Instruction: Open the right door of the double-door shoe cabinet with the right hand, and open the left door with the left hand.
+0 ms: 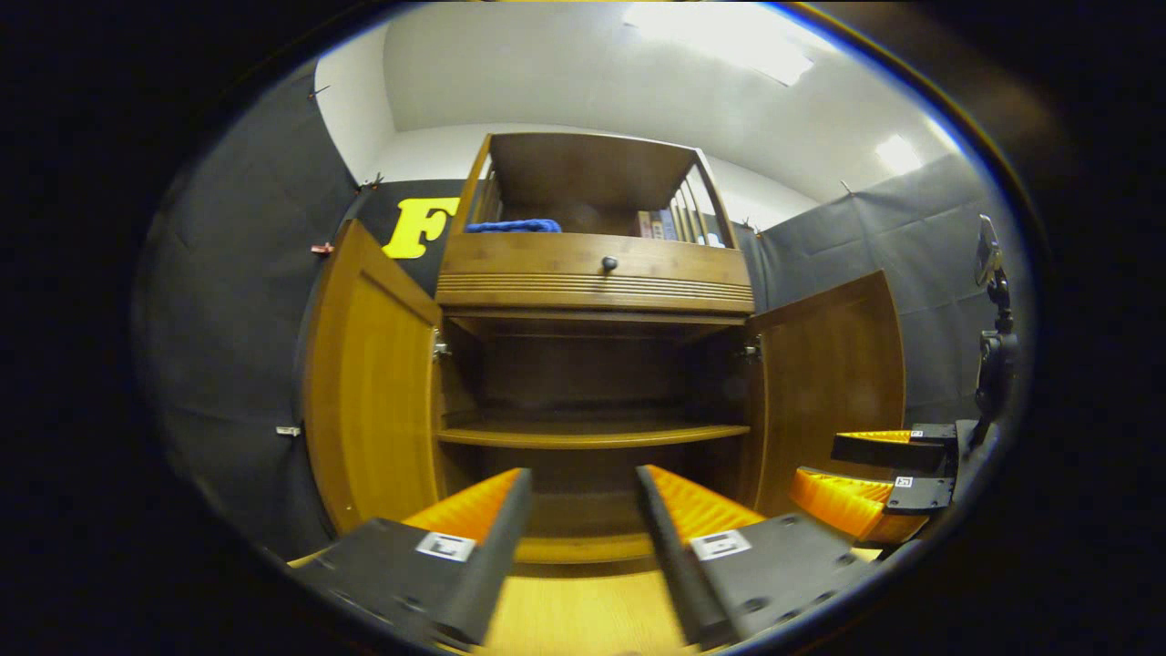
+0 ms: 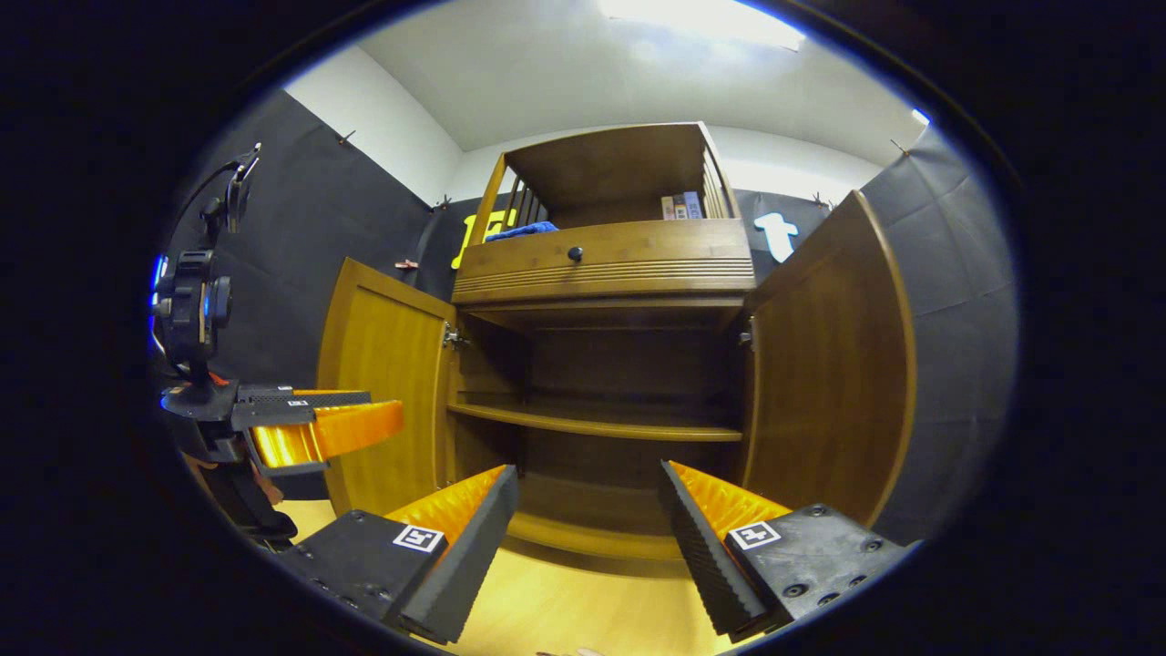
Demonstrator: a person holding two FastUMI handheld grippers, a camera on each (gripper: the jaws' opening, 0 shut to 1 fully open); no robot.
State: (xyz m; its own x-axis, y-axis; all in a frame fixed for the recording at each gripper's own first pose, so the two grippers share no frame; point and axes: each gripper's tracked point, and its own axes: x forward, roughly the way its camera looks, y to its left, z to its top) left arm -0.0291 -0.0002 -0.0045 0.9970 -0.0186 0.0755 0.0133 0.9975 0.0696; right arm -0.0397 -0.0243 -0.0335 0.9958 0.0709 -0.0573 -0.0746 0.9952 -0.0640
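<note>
— The shoe cabinet [image 1: 592, 273]? 
— Smooth brown wood; left door [image 1: 369, 392] and right door [image 1: 833, 383] swung wide, one flat shelf [image 1: 592, 435] inside. 
— The grippers? 
— Left gripper [image 1: 583, 510] and right gripper [image 2: 588, 510] both gape, ribbed pads, holding nothing.

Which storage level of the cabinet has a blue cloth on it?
The open top shelf above the drawer: a blue cloth lies at its left end. The lower shelf behind the open doors looks bare.

Both views look up from low, near the open shoe cabinet [image 1: 592, 383], side by side.
</note>
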